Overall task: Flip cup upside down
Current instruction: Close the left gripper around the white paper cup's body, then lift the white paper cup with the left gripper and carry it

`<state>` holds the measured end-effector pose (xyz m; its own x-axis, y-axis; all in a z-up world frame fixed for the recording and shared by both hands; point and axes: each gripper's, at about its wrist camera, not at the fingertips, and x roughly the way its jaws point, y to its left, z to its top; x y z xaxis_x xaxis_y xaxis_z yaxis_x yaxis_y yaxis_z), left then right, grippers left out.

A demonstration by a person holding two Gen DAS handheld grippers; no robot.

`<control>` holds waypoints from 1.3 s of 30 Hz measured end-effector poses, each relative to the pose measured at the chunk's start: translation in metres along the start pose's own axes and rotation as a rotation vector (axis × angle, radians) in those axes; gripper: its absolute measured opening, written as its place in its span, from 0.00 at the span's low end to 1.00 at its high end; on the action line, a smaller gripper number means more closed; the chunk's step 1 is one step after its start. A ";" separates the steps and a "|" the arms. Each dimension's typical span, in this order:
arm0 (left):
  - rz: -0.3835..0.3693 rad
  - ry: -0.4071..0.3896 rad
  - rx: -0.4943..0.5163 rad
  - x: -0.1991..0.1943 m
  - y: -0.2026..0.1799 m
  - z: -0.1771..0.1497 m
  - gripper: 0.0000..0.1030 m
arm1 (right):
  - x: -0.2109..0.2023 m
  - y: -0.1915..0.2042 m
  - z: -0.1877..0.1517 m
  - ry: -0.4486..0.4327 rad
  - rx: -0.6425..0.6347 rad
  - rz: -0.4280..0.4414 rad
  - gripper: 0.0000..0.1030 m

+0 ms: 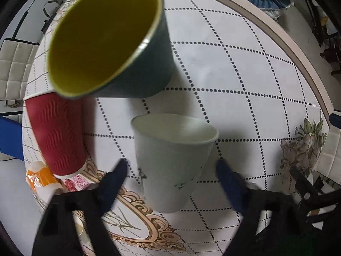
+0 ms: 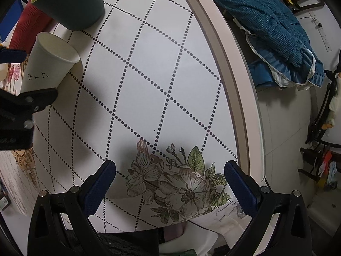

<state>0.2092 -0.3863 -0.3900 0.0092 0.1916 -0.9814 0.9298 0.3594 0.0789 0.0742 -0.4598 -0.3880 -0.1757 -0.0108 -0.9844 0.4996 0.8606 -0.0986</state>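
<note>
The left hand-held gripper (image 1: 171, 166) is spread apart around the upright white cup (image 1: 173, 160), not flipped yet.

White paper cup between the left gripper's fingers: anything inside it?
The white paper cup stands mouth up. Its rim and upper inner wall show plain white, with no contents visible. The bottom is hidden from both cameras, so I cannot tell whether it is empty.
</note>
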 end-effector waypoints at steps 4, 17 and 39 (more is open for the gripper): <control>-0.003 -0.004 -0.014 0.007 0.000 0.004 0.60 | 0.004 0.004 0.000 0.009 0.006 0.005 1.00; -0.016 -0.018 -0.186 0.005 0.016 -0.032 0.58 | -0.004 0.015 -0.006 0.002 0.002 -0.006 1.00; -0.209 0.069 -0.772 0.027 0.103 -0.282 0.58 | -0.058 0.156 -0.060 -0.099 -0.205 0.079 1.00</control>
<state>0.2015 -0.0871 -0.3590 -0.1831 0.0969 -0.9783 0.3922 0.9197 0.0177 0.1114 -0.2947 -0.3377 -0.0534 0.0195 -0.9984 0.3237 0.9462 0.0012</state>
